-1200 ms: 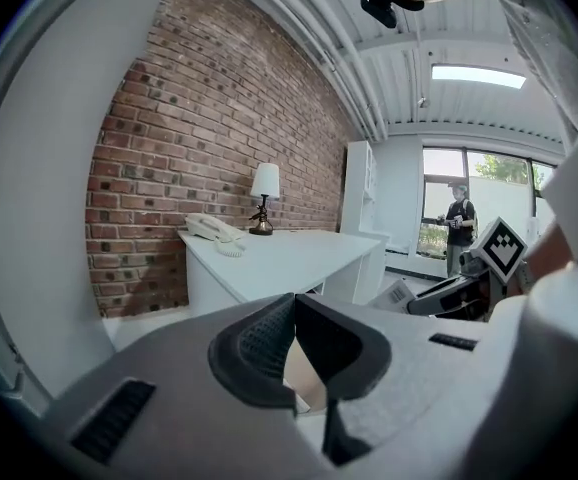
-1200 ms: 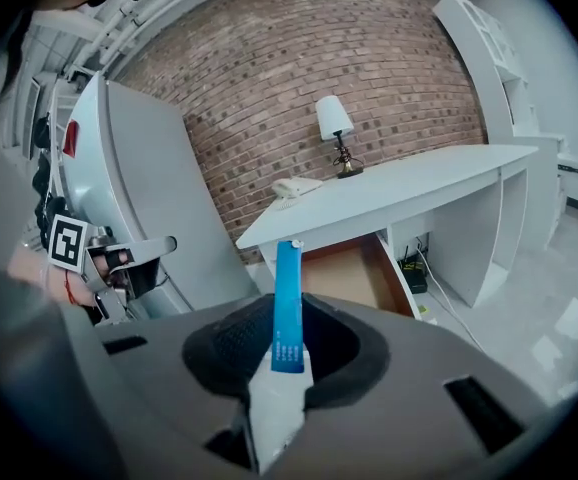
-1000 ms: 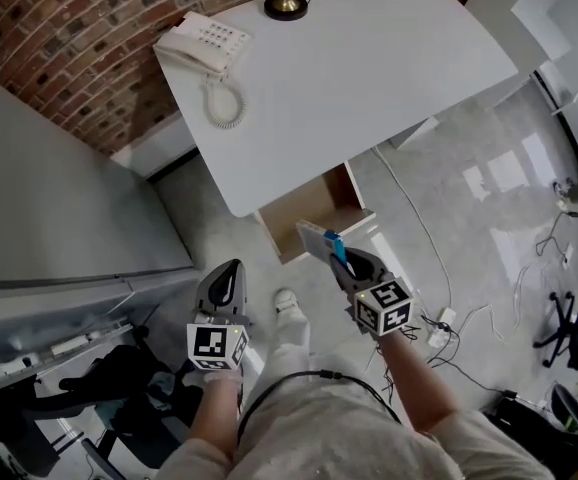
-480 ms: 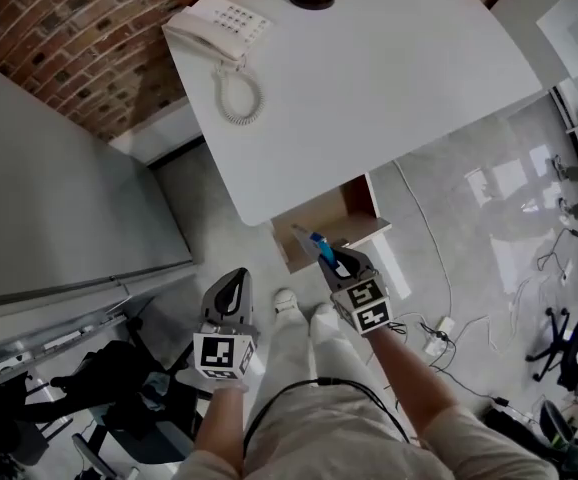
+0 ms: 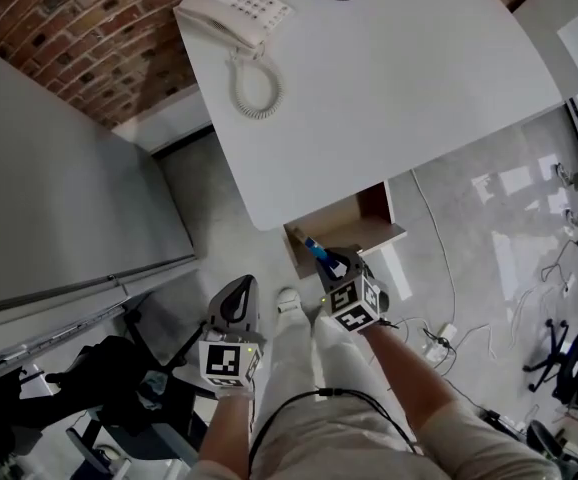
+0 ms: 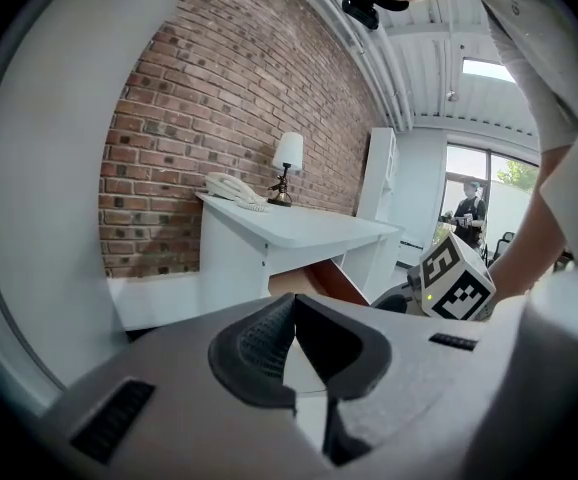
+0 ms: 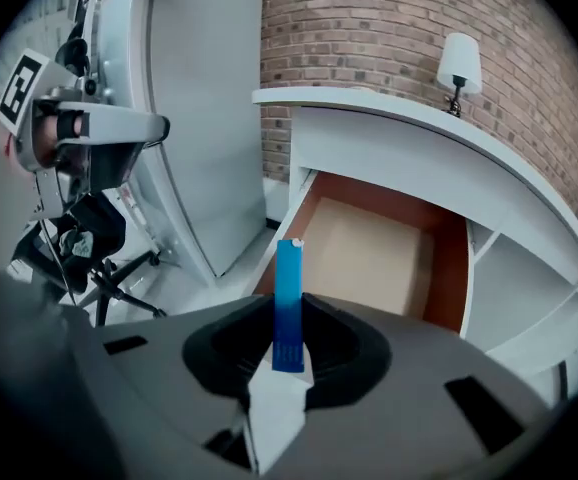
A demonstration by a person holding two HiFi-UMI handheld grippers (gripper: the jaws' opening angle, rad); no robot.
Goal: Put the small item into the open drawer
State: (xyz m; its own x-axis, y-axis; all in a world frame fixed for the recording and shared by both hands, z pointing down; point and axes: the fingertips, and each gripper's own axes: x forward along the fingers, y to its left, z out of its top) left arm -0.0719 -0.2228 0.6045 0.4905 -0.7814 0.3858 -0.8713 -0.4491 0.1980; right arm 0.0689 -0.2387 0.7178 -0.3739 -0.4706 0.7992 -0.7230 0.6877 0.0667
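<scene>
The right gripper [image 7: 289, 340] was clamped on the item [image 7: 289, 303], a thin blue strip. Its jaws pinched the strip's lower end and the rest stood up past the jaw tips, with a small white bit at the top. The gripper pointed steeply down at the drawer [image 7: 374, 253], which was pulled out from under the desk [image 5: 389, 78]. The drawer had reddish-brown walls and a pale, bare floor.

In the head view the strip sat at the drawer's front left corner. It seemed to be held above the rim rather than inside, though the item was too small there to be sure. Nothing lay in the part of the drawer that showed.

The left gripper [image 6: 291, 340] was held lower and to the left, well apart from the drawer. Its jaws met at the tips with nothing between them.

A white phone [image 5: 234, 10] with a coiled cord [image 5: 254, 93] sat at the desk's far left corner. A lamp [image 6: 288, 158] stood further along the desk's back edge, against the brick wall [image 5: 59, 28].
</scene>
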